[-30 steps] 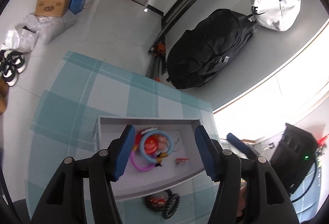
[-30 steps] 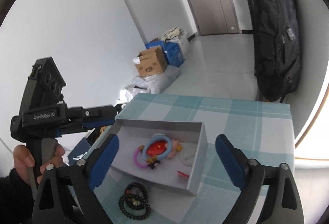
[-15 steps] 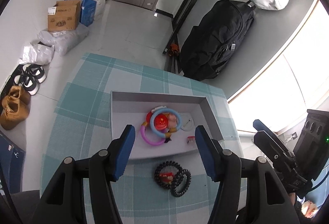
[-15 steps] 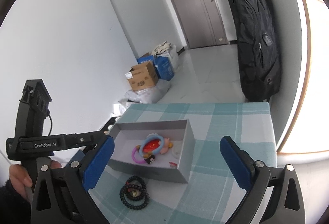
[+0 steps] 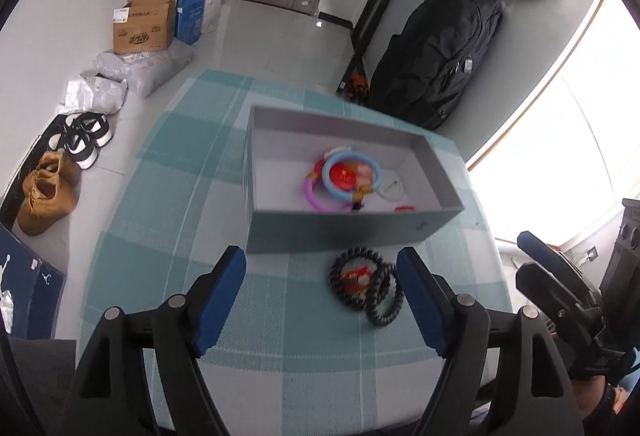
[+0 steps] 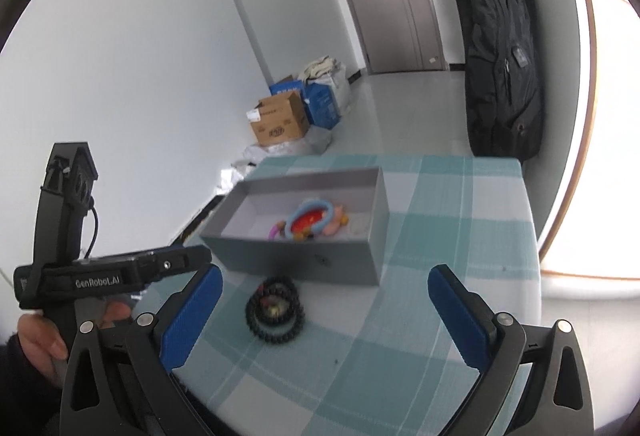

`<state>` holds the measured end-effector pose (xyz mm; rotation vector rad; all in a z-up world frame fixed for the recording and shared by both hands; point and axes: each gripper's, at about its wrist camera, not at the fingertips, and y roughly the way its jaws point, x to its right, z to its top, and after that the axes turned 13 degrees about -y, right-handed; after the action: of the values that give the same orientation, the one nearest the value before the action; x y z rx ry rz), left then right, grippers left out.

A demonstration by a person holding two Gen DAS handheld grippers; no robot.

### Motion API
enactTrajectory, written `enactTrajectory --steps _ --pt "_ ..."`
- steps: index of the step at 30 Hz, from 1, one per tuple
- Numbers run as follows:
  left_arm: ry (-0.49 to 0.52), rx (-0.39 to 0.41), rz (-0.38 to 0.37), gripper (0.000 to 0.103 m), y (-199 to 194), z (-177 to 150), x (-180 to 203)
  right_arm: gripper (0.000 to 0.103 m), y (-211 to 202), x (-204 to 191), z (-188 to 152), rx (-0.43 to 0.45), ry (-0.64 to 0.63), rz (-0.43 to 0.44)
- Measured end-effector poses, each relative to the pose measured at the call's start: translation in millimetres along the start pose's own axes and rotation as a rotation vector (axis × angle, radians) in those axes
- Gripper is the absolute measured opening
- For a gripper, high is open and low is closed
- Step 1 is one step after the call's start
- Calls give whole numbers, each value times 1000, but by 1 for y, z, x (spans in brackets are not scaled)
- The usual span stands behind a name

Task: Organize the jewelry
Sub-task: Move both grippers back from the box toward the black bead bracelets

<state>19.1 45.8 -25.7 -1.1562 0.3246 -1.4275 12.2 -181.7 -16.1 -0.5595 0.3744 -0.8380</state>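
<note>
Looking through the left wrist view: left gripper spread wide, holding nothing, low in frame. Black bead bracelets lie coiled in a loose pile on the checked cloth, lower centre, just below the grey box and nearer the right-hand finger. Box already holds coloured rings, centre frame.

Right wrist view: right gripper also wide apart and empty, bracelets between its fingers, left of middle. Beads are likely light, limp, hard and slick; strands may slide apart. Best pinched across the overlapping loops, so both lift together.
</note>
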Motion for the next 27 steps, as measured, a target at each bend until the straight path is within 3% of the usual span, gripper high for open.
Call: enactTrajectory --steps 8,15,27 --pt "74 24 53 80 0 -13 5 103 11 -12 -16 -76 -66 -3" --pt "110 64 73 81 -7 -19 10 103 28 -33 -21 -143 -137 53" --pt "51 47 79 81 -8 -13 -8 101 64 -44 -21 -223 -95 108"
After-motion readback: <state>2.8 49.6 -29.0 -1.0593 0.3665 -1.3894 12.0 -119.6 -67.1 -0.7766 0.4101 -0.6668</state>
